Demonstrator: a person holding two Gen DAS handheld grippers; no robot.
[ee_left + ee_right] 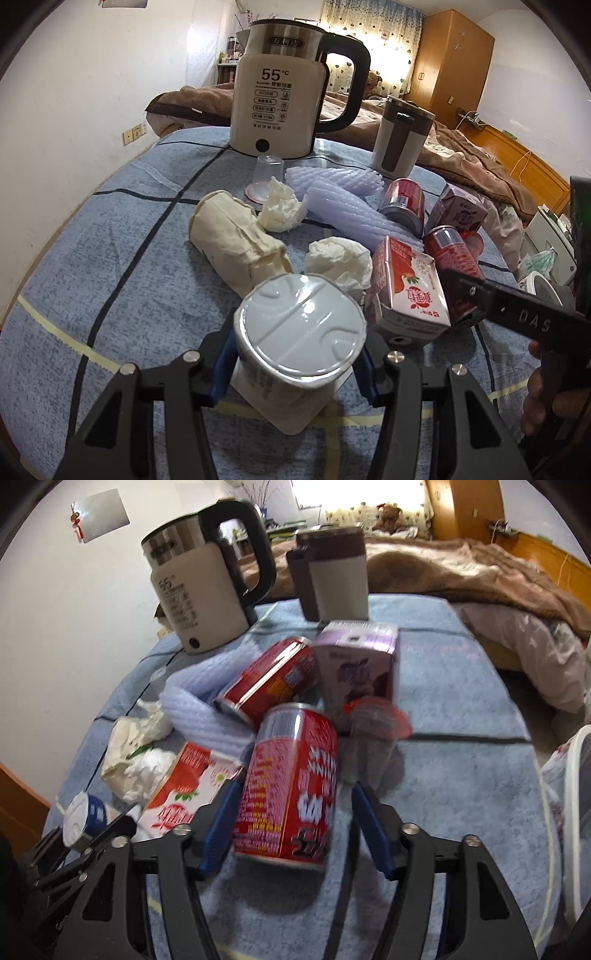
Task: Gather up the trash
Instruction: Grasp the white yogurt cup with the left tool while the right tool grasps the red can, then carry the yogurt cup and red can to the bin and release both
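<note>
My left gripper (295, 363) is shut on a white yogurt cup (299, 325) with a foil lid, held just above the blue cloth. My right gripper (291, 816) has its blue pads on either side of a red can (291, 786); the left pad touches it, the right pad stands a little off. The right gripper also shows in the left wrist view (480, 299) beside that red can (452, 251). A strawberry milk carton (406, 291), a second red can (266, 679), a purple carton (358, 664), crumpled tissues (338, 260) and purple foam nets (332, 199) lie between.
A white kettle (277, 96) and a brown-and-white mug (399, 144) stand at the back of the blue-covered table (110, 229). A clear plastic cup (267, 170) and a beige tissue pack (232, 232) lie left. A bed with brown blankets is behind; a white bin rim (576, 812) at right.
</note>
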